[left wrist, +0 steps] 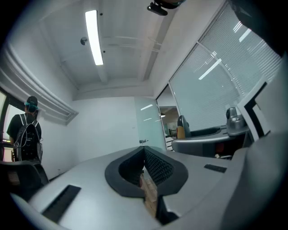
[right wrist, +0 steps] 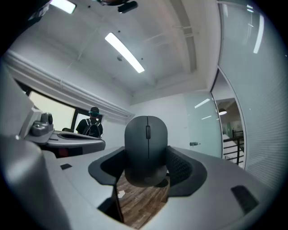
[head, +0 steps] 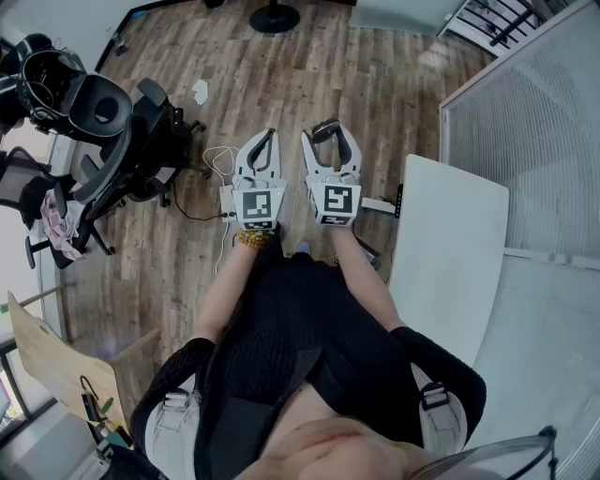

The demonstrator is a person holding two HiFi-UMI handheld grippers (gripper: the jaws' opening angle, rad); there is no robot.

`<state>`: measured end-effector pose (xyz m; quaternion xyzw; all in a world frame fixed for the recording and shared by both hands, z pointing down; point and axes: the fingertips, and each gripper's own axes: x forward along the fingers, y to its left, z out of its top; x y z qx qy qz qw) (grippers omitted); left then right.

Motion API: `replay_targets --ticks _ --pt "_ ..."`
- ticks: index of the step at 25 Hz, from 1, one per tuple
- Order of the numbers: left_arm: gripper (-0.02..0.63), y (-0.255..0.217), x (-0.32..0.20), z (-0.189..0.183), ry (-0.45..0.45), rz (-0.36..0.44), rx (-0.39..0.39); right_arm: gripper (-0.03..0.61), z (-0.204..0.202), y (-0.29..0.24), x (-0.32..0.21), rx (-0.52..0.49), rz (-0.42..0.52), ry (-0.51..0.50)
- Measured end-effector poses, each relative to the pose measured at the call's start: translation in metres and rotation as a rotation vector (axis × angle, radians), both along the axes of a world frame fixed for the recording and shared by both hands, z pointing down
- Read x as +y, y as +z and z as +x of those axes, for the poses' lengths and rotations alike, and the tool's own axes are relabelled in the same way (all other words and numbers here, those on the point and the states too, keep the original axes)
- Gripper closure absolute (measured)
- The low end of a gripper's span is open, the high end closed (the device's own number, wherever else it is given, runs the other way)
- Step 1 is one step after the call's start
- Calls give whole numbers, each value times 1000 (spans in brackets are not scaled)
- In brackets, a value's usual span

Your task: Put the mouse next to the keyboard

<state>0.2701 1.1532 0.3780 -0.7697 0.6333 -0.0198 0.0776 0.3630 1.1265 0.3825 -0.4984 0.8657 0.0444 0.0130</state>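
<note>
Mouse (right wrist: 146,150): gripped in wide-spread right claw (right wrist: 146,162) (left claw (left wrist: 144,155) closed, empty); apparently mid-carry, next likely seeking the unseen keyboard toward counter (head: 450,253).

Wood-plank floor (head: 375,84) carries a white desk (head: 450,253) at right. Well left of the desk, a cluster of black office chairs (head: 122,150). Between chairs and desk lies a loose white cable (head: 217,159), with a white paper scrap (head: 200,91) beyond it. A round black base (head: 275,17) stands farther off.
</note>
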Motion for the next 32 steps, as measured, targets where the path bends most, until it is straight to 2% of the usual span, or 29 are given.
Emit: replay_targets --ticks 3,6,10,16,23,32 --pt "600 7 -21 -11 6 0 11 301 -23 4 -17 33 18 -40" --pt "600 13 -51 -26 14 5 31 301 -40 12 -44 43 14 -39" --pt "600 11 -112 -53 37 32 54 301 -59 15 -105 38 14 0" --pt "600 7 -210 -104 60 25 88 301 -98 2 -200 48 13 59" --pt "600 4 -304 -145 82 16 104 301 -135 -7 -291 42 31 110" --pt "600 23 -415 -169 68 -23 88 301 -157 13 -405 24 3 107"
